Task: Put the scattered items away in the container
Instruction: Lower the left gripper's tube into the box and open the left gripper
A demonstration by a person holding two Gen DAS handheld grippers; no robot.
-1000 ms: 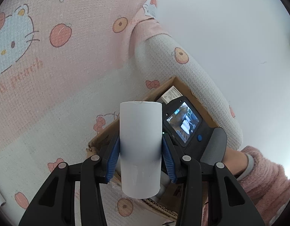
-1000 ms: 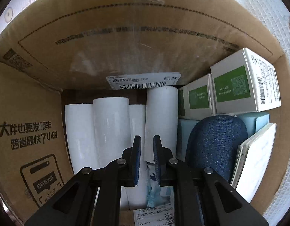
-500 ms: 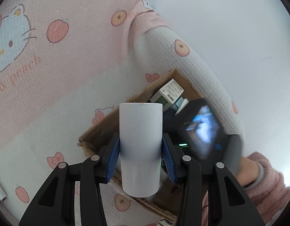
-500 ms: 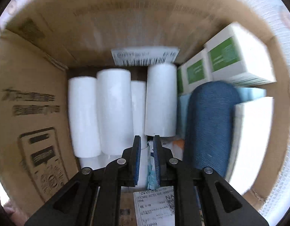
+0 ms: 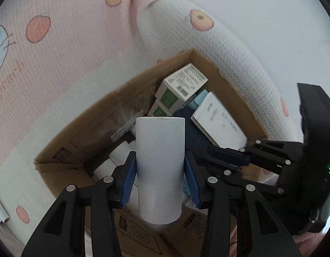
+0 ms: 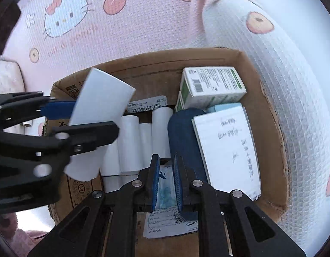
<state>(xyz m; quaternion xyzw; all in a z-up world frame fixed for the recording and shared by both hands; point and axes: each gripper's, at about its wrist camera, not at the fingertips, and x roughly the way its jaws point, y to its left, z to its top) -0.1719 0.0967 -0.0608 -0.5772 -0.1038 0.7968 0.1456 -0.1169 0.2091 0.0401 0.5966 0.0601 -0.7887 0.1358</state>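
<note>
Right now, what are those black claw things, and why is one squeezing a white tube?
Those claws are grippers, tools a person holds, one in each hand. Each has a small camera looking along its two fingers, so there are two pictures.

The left gripper is shut on a white paper roll, holding it above an open cardboard box. In the other picture you see that same roll from the side.

The right gripper holds nothing; its blue pads are nearly together, over the box.

Inside the box are more white rolls, green and white boxes, a dark blue pouch and a notepad with writing. The box sits on a pink cartoon-cat blanket. The person is tidying things into the box.
</note>
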